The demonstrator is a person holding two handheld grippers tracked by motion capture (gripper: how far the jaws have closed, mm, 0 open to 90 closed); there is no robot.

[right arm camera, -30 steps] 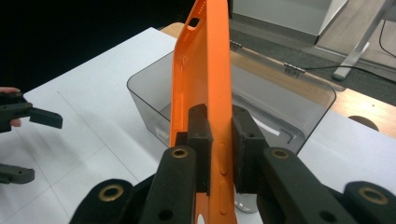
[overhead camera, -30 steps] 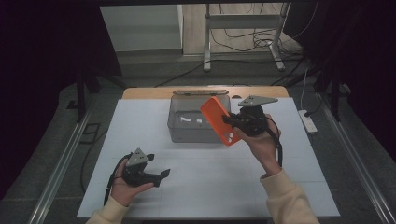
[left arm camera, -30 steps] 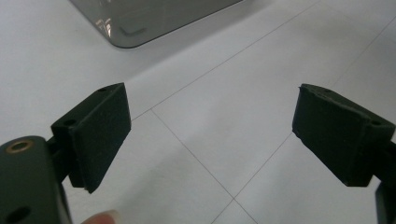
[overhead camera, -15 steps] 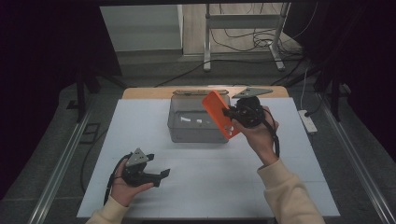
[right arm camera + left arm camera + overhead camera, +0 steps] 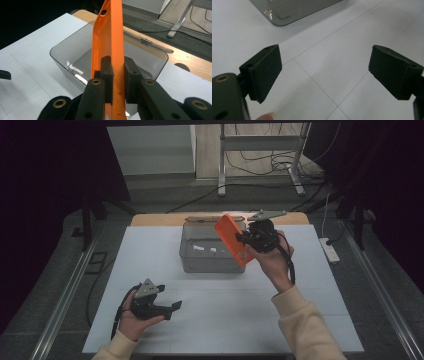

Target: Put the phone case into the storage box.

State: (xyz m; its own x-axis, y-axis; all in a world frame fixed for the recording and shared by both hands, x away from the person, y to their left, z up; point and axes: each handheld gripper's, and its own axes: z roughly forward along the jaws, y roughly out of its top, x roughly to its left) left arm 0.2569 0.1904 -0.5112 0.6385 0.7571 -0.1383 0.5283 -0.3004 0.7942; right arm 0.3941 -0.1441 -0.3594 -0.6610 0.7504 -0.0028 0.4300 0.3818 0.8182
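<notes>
Already you are pinching the orange phone case (image 5: 108, 37) in your right gripper (image 5: 117, 80) above the clear box (image 5: 207, 252); dropping it in remains, left gripper (image 5: 324, 72) idling spread over the counter (image 5: 240, 320).

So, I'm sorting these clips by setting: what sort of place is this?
Probably a lab or recording workspace, not a home. A white table stands alone on a grey floor, flanked by metal rails, with loose cables and a power strip around it.
</notes>
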